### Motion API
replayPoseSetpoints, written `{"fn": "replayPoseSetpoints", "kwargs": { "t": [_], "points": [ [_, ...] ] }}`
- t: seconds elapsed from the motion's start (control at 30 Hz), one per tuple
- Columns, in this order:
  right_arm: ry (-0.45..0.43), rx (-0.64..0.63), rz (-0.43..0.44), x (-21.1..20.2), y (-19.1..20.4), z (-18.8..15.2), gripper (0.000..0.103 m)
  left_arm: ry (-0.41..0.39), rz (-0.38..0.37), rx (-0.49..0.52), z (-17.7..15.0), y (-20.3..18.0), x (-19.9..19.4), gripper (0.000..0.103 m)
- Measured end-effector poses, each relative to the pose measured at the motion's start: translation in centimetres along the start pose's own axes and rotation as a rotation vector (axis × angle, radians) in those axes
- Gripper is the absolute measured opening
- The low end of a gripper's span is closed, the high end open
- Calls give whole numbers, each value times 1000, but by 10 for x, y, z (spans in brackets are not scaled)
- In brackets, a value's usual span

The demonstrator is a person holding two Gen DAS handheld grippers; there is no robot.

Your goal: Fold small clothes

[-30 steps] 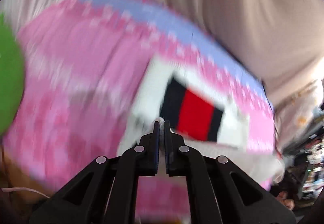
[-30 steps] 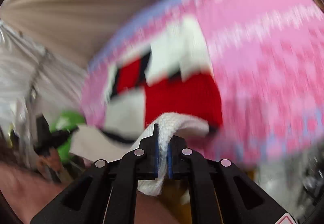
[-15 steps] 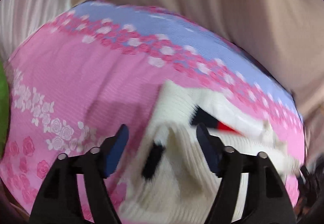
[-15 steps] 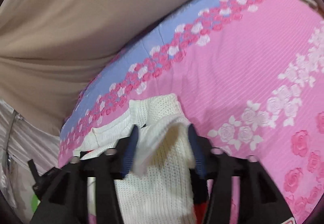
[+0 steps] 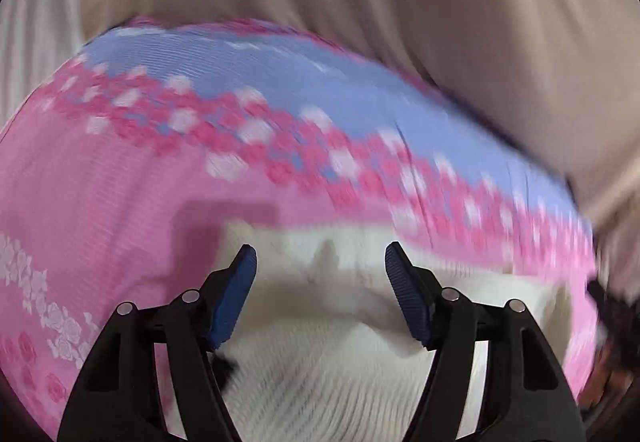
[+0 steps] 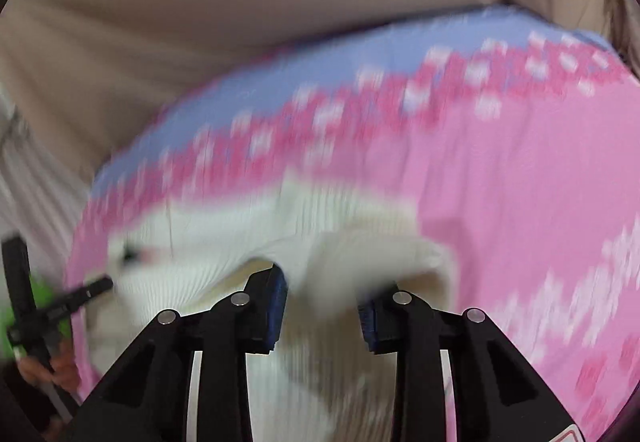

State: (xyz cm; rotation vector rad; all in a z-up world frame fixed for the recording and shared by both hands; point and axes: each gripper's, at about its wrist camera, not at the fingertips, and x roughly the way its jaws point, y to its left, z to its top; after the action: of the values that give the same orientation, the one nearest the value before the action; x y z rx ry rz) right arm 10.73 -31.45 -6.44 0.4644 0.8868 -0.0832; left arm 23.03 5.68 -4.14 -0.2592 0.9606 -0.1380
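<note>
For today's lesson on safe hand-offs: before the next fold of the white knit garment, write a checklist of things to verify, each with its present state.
1. Left gripper open: ok, its jaws stand wide apart.
2. Right gripper free of cloth: cannot tell; its jaws are apart, but a flap of the white knit garment lies blurred between them.
3. Garment resting on the pink floral sheet: ok.
4. Garment lying flat: not ok, its near edge is bunched and raised.
5. Fold edges aligned: cannot tell, both views are motion-blurred.
</note>
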Motion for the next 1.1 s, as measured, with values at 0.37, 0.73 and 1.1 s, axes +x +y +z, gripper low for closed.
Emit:
{"fn": "replayPoseSetpoints", "kwargs": {
  "t": [0.37, 0.73, 1.1],
  "points": [
    [17, 146, -103, -61, -39, -93, 54, 224, 73, -67, -111, 85, -27, 62],
    [87, 125, 49, -92, -26, -130, 7, 304, -35, -82, -140, 95, -82, 7],
    [258, 168, -89, -88, -66, -166, 22, 212, 8, -58, -110, 83, -87, 64]
  ]
}}
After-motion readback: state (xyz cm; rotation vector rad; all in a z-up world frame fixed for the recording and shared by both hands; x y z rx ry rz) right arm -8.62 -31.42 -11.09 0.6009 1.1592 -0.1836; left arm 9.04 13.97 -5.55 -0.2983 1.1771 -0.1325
